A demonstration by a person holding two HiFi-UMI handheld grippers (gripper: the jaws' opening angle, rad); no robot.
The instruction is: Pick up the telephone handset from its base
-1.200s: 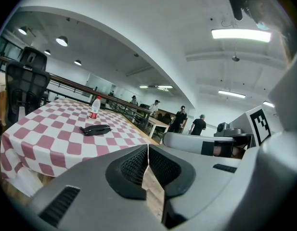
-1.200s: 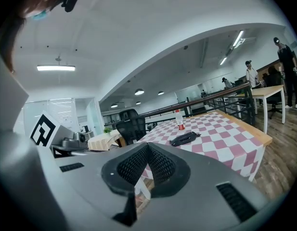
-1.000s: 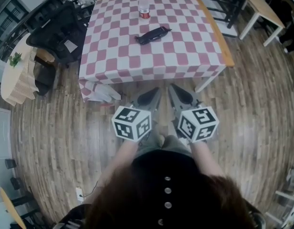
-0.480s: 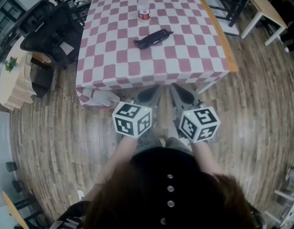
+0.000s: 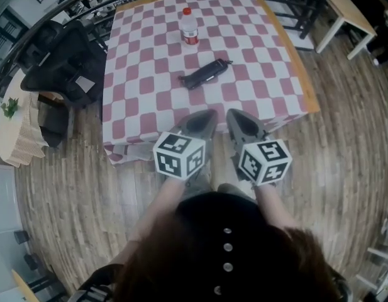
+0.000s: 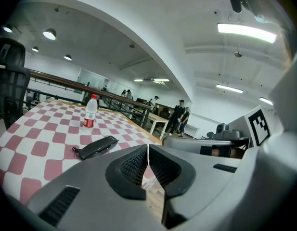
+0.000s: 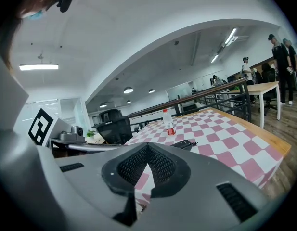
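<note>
Left tool and right tool, both closed and empty, might shove the telephone handset toward the water bottle at eleven o'clock.

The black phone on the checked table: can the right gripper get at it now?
Probably not yet. The right gripper, jaws shut, is at the near edge of the table, and the phone lies further in. Nothing blocks the way; the bottle stands beyond it.
</note>
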